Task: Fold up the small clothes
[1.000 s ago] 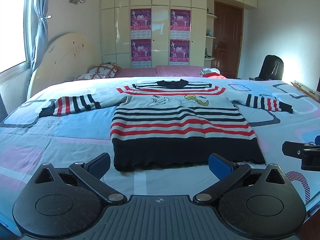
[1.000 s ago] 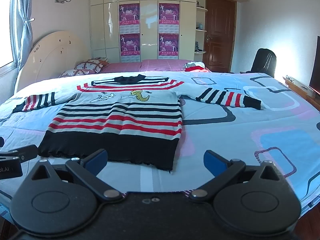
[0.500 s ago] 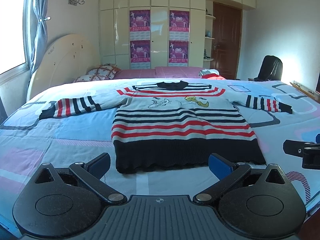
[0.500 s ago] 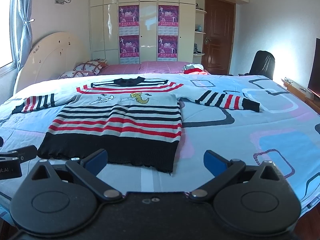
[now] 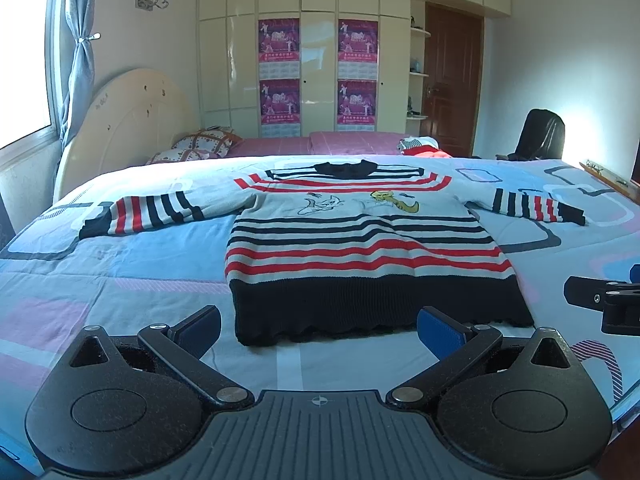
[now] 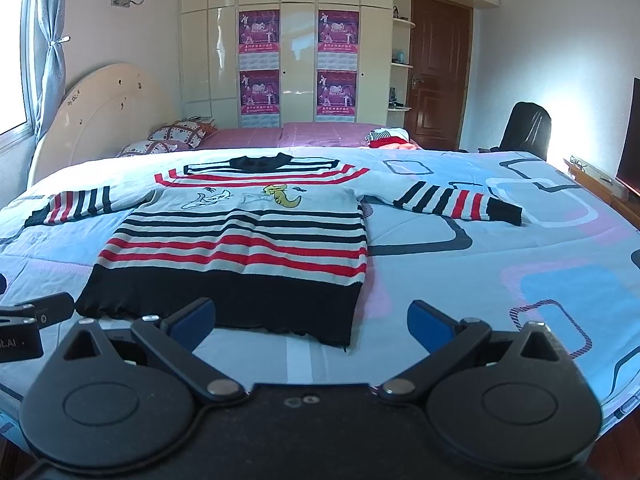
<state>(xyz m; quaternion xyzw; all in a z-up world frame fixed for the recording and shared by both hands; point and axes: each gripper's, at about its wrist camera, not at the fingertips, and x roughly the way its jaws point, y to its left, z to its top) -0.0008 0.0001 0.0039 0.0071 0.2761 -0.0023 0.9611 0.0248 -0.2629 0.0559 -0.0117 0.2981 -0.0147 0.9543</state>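
Both the left gripper (image 5: 318, 326) and right gripper (image 6: 310, 320) hover wide open, holding nothing, near the bed's (image 5: 120, 280) front edge before the flat red-black-white striped knit sweater (image 5: 360, 248).

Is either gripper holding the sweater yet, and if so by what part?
Nothing is held. The left gripper and right gripper are both open, short of the sweater's black hem, which lies flat on the bed.

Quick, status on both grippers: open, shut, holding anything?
Left gripper: jaws open, holding nothing, near the sweater hem.
Right gripper: jaws open, holding nothing.
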